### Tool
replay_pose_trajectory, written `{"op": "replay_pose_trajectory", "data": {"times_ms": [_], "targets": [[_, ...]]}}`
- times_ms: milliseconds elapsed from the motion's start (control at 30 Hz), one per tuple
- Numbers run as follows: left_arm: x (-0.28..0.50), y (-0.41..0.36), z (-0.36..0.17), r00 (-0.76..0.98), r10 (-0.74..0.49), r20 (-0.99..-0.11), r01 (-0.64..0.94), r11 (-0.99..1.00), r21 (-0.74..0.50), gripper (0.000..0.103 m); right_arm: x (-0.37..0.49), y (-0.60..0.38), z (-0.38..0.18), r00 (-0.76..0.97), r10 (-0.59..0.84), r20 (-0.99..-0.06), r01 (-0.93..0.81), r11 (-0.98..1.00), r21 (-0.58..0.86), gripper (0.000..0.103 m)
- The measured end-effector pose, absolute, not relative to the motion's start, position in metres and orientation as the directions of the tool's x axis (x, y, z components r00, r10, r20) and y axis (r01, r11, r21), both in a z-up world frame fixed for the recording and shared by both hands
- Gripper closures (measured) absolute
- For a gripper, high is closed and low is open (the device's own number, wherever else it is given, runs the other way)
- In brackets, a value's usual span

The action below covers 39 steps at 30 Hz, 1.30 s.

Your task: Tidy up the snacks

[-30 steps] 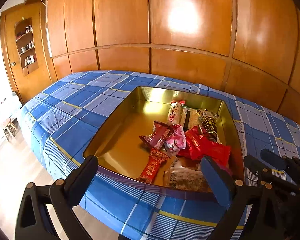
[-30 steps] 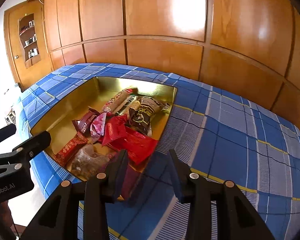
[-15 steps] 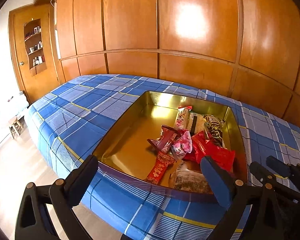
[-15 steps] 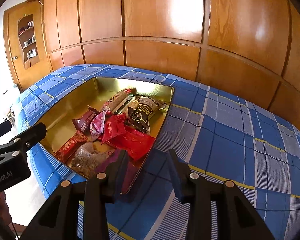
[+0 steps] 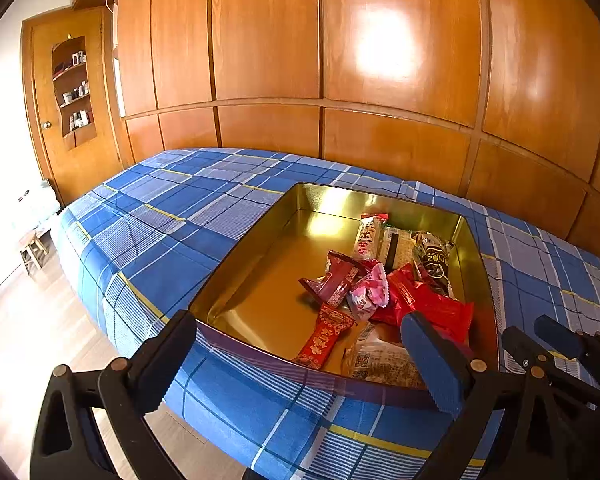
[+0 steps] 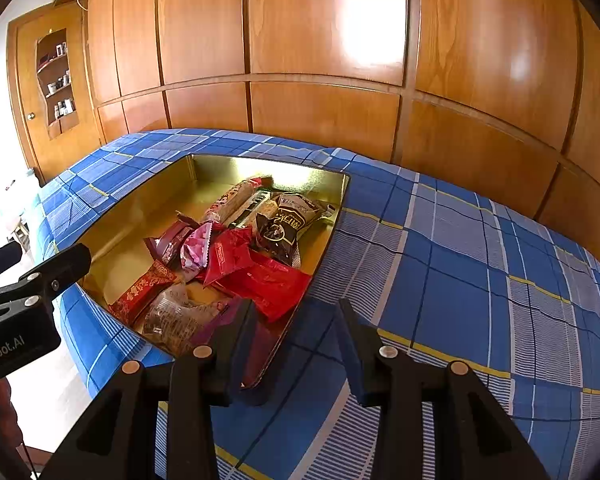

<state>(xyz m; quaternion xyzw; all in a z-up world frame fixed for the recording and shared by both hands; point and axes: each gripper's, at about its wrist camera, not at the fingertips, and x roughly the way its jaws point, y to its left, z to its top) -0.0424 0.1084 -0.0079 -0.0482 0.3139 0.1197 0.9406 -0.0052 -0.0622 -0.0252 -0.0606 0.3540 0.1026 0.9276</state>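
A gold tin tray [image 5: 240,264] [image 6: 140,200] lies on a blue plaid cloth [image 6: 460,280]. Its right half holds a loose heap of snacks: a red packet [image 5: 432,304] [image 6: 268,280], a pink candy [image 5: 368,292] [image 6: 198,248], a dark brown bag [image 5: 436,260] [image 6: 288,220], a red-and-gold bar [image 5: 326,336] and a clear bag [image 6: 172,316]. My left gripper [image 5: 300,352] hovers open and wide over the tray's near rim, holding nothing. My right gripper [image 6: 296,332] hangs by the tray's near right corner, jaws partly apart, only cloth between them.
The tray's left half is bare gold metal. Wooden wall panels [image 5: 380,140] rise directly behind the cloth. The cloth's edge drops to a wood floor on the left, where a small stool [image 5: 32,248] stands. A door with a shelf niche [image 5: 72,92] is at far left.
The left wrist view has tilted slightly, so the tray sits a little lower and further right. Snacks and both sets of jaws look unchanged.
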Motion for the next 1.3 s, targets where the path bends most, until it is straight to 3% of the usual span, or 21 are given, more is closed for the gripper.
{"op": "replay_pose_trajectory", "data": {"times_ms": [1300], "targets": [[-0.0372, 0.1038, -0.0101, 0.764, 0.157, -0.625, -0.229, 0.973, -0.036, 0.000, -0.0016, -0.0705, -0.0269, 0.725, 0.158, -0.670, -0.232, 0.973, -0.022, 0.063]]}}
